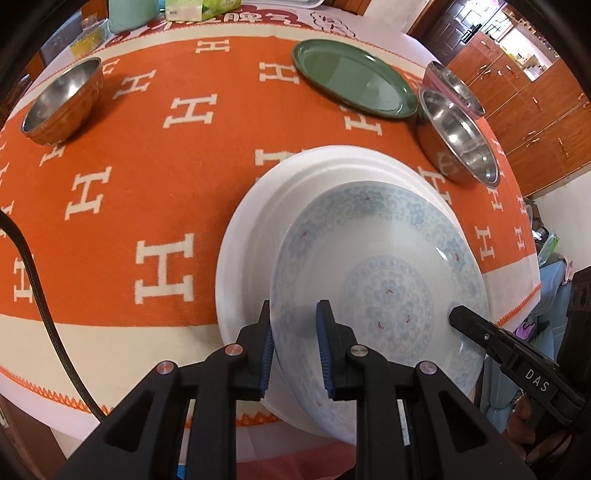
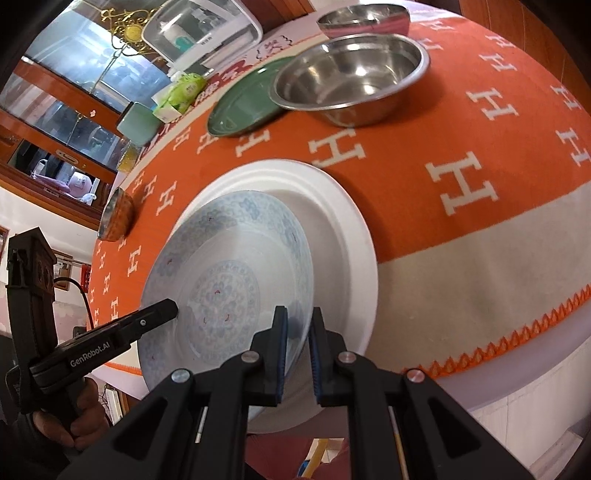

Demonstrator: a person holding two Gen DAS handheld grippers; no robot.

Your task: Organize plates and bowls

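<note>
A blue-patterned plate (image 1: pixel 384 280) lies tilted on a larger white plate (image 1: pixel 251 229) at the table's near edge. My left gripper (image 1: pixel 293 332) is shut on the patterned plate's left rim, one finger under and one over. My right gripper (image 2: pixel 297 332) is shut on the same plate's (image 2: pixel 229 273) right rim, above the white plate (image 2: pixel 343 229); it also shows in the left wrist view (image 1: pixel 491 343). A green plate (image 1: pixel 351 79) lies at the back. Two steel bowls (image 1: pixel 458 136) stand at the right, a third steel bowl (image 1: pixel 62 99) at the far left.
The round table has an orange cloth with white H letters (image 1: pixel 162 266). A mint container (image 1: pixel 129 13), a tissue pack (image 1: pixel 199 9) and a clear box (image 2: pixel 203 29) stand at the far edge. Wooden cabinets (image 1: pixel 524 103) are behind.
</note>
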